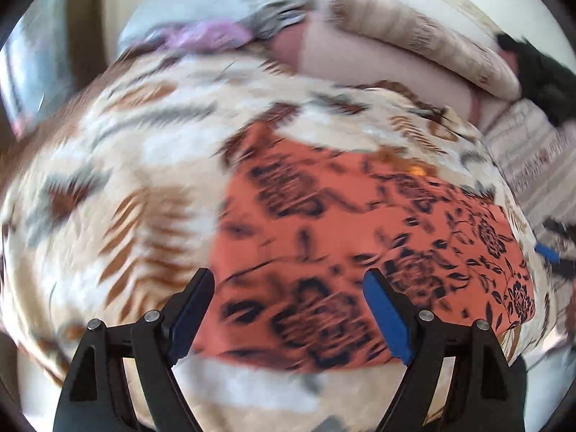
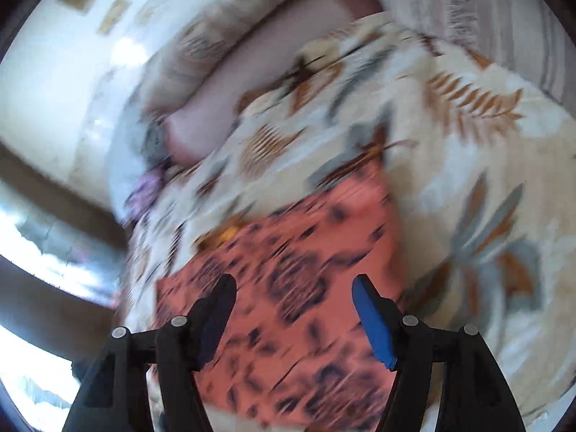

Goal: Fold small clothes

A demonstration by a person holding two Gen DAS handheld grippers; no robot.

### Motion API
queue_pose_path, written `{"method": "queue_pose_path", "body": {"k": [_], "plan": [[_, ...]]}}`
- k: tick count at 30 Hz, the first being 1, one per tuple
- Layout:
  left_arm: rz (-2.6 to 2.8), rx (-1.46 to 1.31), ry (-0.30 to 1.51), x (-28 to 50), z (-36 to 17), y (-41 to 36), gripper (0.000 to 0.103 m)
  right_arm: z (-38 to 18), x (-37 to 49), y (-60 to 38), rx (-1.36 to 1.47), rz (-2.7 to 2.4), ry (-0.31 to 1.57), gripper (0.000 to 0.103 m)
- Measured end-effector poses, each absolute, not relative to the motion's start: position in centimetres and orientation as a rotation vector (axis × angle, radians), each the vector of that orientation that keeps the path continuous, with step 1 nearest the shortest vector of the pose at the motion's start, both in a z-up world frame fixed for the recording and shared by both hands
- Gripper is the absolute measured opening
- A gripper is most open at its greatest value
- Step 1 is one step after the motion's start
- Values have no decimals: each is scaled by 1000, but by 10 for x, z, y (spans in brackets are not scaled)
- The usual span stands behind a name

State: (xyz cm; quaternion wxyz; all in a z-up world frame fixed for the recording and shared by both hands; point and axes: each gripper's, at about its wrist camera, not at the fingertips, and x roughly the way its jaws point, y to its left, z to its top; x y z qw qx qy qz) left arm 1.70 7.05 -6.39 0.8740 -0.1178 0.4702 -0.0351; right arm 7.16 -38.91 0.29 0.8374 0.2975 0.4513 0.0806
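Garment: orange cloth point(image 1: 360, 237) with a dark flower print, lying spread flat on a leaf-patterned blanket point(image 1: 126, 180); centre to lower right of the left wrist view, lower centre of the right wrist view point(image 2: 288, 306).
Garment edges: left edge straight; upper part tapers to a corner at the centre of the frame.
Left gripper point(image 1: 288, 288): jaws spread wide above the cloth, nothing between the pads, bottom centre of its view.
Right gripper point(image 2: 293, 295): jaws apart over the cloth, nothing pinched, bottom centre of its view.
Hard to make out: both views smeared by motion blur; the print reads clearly only at the right edge of the left wrist view. The near edge of the cloth is partly hidden behind the gripper fingers.
Surroundings, left wrist view: grey pillow point(image 1: 223, 3) and purple item point(image 1: 208, 36) at upper left; rolled striped bedding point(image 1: 414, 28) at upper right; dark object point(image 1: 540, 72), unidentifiable, at far right.
Surroundings, right wrist view: bright window point(image 2: 43, 252) at left.
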Motion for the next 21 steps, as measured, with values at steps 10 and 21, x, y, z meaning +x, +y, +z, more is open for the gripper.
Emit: {"method": "queue_pose_path", "body": {"k": [10,21], "plan": [[-158,-510,1159,-1,-115,121,22,-81,50,-330,646,240,1120,71],[-162,-345,974,103,-45,111,86,-79,49,-336,687,243,1142,72]]}}
